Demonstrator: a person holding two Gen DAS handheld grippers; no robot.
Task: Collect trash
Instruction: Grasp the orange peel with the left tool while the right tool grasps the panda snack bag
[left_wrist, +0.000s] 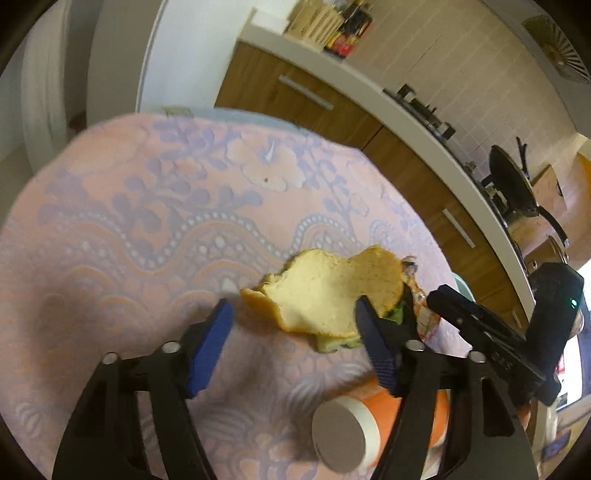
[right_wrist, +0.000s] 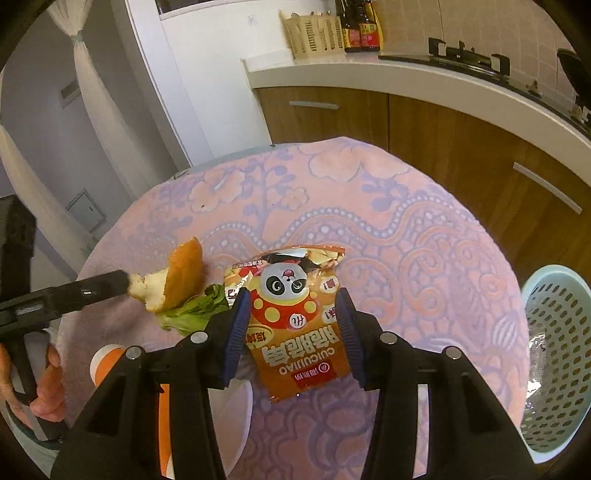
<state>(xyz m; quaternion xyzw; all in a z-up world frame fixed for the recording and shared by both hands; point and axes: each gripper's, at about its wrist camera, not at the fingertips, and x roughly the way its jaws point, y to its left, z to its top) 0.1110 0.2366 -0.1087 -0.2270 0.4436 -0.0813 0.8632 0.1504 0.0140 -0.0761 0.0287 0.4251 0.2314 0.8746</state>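
Observation:
A torn piece of bread (left_wrist: 325, 291) with lettuce (left_wrist: 332, 341) under it lies on the pink patterned tablecloth (left_wrist: 147, 221). My left gripper (left_wrist: 291, 306) stands open around it: the right pad overlaps the bread and the left pad sits just off its edge. An orange snack bag with a panda (right_wrist: 299, 314) lies flat between the blue pads of my right gripper (right_wrist: 291, 295), which is open and not seen squeezing it. The bread (right_wrist: 181, 277) and lettuce (right_wrist: 195, 310) sit left of the bag. An orange and white paper cup (left_wrist: 351, 432) lies on its side near me.
A pale blue perforated basket (right_wrist: 554, 332) stands at the table's right edge with something silvery inside. A person's hand (right_wrist: 48, 391) holds the left gripper's handle. Wooden cabinets (right_wrist: 332, 118) under a white counter run behind the table.

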